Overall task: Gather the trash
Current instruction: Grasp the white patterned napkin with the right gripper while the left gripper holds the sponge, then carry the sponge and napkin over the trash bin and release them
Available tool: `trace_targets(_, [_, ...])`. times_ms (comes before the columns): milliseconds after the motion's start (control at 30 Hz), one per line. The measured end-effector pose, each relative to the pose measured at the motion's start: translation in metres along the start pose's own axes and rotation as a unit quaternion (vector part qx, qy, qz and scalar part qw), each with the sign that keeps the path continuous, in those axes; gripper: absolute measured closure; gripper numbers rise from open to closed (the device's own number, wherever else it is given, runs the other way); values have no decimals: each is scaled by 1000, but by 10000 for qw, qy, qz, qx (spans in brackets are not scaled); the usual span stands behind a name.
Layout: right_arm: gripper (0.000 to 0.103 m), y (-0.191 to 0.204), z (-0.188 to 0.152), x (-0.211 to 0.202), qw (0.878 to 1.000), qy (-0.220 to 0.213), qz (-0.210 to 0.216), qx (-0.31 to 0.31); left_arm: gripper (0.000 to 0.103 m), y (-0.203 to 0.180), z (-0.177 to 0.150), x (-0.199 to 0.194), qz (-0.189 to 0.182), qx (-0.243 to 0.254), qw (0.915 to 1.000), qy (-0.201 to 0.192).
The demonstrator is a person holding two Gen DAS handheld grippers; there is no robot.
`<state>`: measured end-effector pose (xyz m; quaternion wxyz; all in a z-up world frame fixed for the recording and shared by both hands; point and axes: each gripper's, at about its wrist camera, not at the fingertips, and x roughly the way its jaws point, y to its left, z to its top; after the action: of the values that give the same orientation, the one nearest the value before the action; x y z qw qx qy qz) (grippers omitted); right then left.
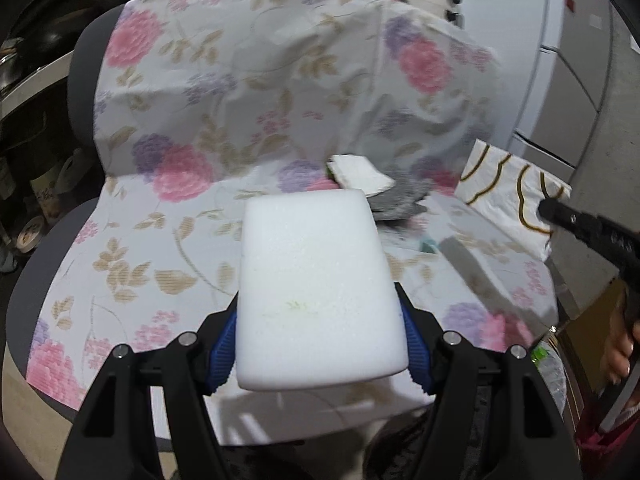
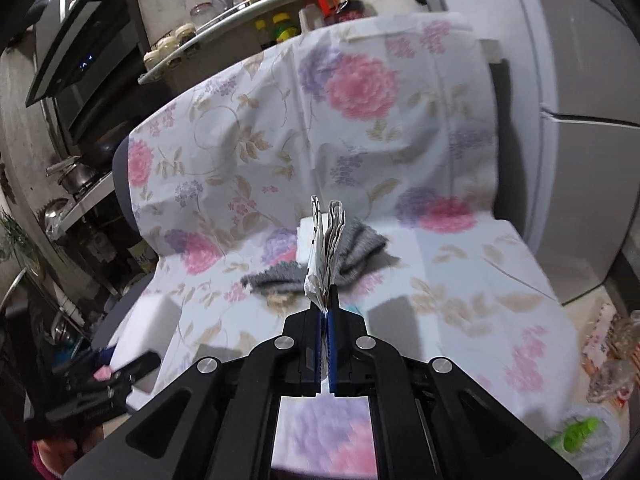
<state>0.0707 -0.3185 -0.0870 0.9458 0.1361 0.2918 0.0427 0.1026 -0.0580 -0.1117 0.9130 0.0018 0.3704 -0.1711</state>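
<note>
Foam block (image 1: 320, 292): white, light, squashy — held by its side faces in the left hand-held gripper (image 1: 320, 354), jaws wide on it, above the seat of the chair (image 1: 24, 288).
Folded paper (image 2: 326, 252): thin, floppy, easily torn — pinched at its lower edge by the right hand-held gripper (image 2: 328, 312), jaws fully closed on it.
Still on seat: a small white piece (image 1: 358, 174) and a grey knit cloth (image 2: 360, 246) on the floral cover (image 1: 240, 80); both soft, best taken by an edge.
Writing: none legible.
</note>
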Motion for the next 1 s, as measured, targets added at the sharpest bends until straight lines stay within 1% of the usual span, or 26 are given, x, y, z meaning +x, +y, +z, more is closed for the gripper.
trace_targets(200, [101, -13, -35, -50, 9990, -141, -427, -76, 37, -36, -10, -14, -70, 311, 9995, -17])
trace_targets(333, [101, -30, -55, -79, 9976, -210, -659, 36, 37, -75, -23, -20, -261, 746, 9969, -3])
trace_targets(433, [101, -51, -69, -105, 9954, -291, -866, 282, 37, -112, -33, -16, -537, 1122, 9922, 51])
trace_targets(533, [101, -71, -81, -133, 9904, -405, -1245, 451, 37, -150, -41, -9, -882, 1403, 9861, 109])
trace_targets(600, [101, -87, -91, -154, 9849, -479, -1559, 574, 37, -176, -45, -5, -1105, 1589, 9810, 133])
trace_targets(667, [100, -100, -100, -171, 9797, -528, -1810, 682, 37, -204, -50, -5, -1425, 1800, 9732, 90])
trace_targets(700, [100, -106, -104, -178, 9765, -556, -1941, 748, 37, -221, -54, -6, -1614, 1940, 9676, 59])
trace_targets(733, [100, -117, -110, -189, 9728, -590, -2070, 861, 37, -232, -56, -7, -1733, 2033, 9637, 43])
trace_targets(767, [100, -125, -115, -197, 9698, -611, -2156, 960, 36, -248, -60, -9, -1907, 2176, 9572, 31])
trace_targets(867, [100, -149, -128, -213, 9617, -637, -2366, 1232, 36, -281, -68, -8, -2212, 2411, 9449, 76])
trace_targets(1000, [100, -175, -144, -221, 9513, -530, -2633, 1513, 36, -323, -82, 2, -2582, 2676, 9278, 301])
